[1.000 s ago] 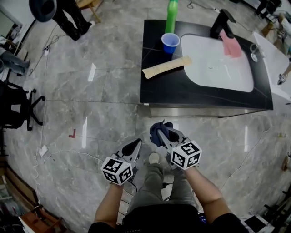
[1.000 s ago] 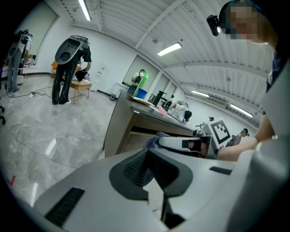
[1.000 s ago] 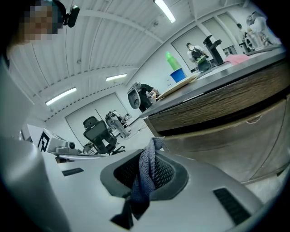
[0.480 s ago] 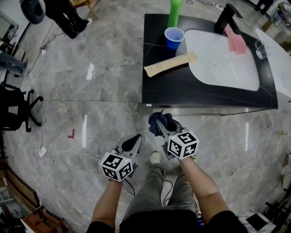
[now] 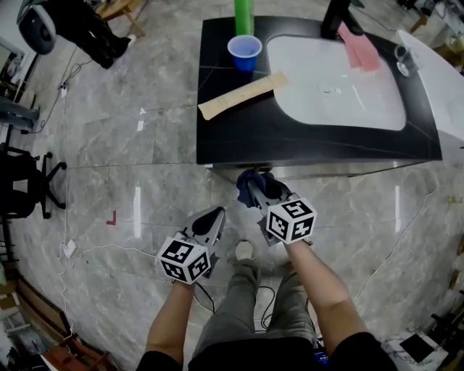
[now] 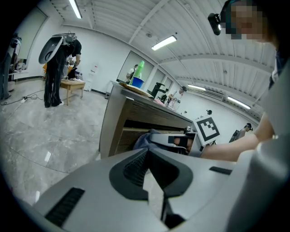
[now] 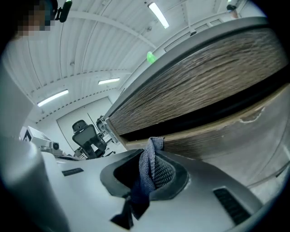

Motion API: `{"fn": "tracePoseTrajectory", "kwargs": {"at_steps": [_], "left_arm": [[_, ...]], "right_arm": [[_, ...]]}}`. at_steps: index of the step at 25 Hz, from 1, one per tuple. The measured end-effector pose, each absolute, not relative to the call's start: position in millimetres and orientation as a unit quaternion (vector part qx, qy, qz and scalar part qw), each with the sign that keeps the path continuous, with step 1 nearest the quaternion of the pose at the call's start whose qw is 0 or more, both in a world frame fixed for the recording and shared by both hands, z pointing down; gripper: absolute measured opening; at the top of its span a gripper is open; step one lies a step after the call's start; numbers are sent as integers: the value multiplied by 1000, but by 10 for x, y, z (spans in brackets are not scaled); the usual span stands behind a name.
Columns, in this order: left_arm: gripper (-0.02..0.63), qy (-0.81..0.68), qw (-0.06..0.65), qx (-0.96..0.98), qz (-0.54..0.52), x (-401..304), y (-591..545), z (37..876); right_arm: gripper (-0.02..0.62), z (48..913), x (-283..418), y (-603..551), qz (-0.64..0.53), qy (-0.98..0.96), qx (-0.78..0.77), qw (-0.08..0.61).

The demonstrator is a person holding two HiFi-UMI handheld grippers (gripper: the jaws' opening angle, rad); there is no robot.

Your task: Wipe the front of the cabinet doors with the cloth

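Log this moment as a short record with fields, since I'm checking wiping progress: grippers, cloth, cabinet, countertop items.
right gripper: shut on the blue cloth
left gripper: shut, empty, held low beside the right one
cloth position: tip close to the cabinet front; contact unclear
countertop: blue cup, green bottle, beige strip
sink: pink cloth at its far edge

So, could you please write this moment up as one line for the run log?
right gripper: shut on cloth | cloth: close to cabinet door, contact unclear | left gripper: shut, empty
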State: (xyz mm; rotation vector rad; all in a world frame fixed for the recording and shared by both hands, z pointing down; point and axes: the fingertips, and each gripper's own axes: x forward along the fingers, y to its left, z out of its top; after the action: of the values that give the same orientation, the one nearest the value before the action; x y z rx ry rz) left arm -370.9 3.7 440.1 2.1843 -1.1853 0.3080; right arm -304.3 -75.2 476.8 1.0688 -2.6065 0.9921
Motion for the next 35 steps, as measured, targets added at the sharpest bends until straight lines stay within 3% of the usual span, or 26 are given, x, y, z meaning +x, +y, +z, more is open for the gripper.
{"fn": "tracePoseTrajectory", "kwargs": {"at_steps": [23,29,35], "left_arm": [[9,-404,316,849,123,-1564,-142,4559],[9,-404,318,850,116,-1245,-149,4615],[9,-415,323,843,111,-1372,-111,4687]], "right_arm": [[52,4840,-405,-1076,325,-831,447,59],[52,4883,-152,-959,333,-832,441,56],[52,4956,-414,-695,350,-836,418,64]]}}
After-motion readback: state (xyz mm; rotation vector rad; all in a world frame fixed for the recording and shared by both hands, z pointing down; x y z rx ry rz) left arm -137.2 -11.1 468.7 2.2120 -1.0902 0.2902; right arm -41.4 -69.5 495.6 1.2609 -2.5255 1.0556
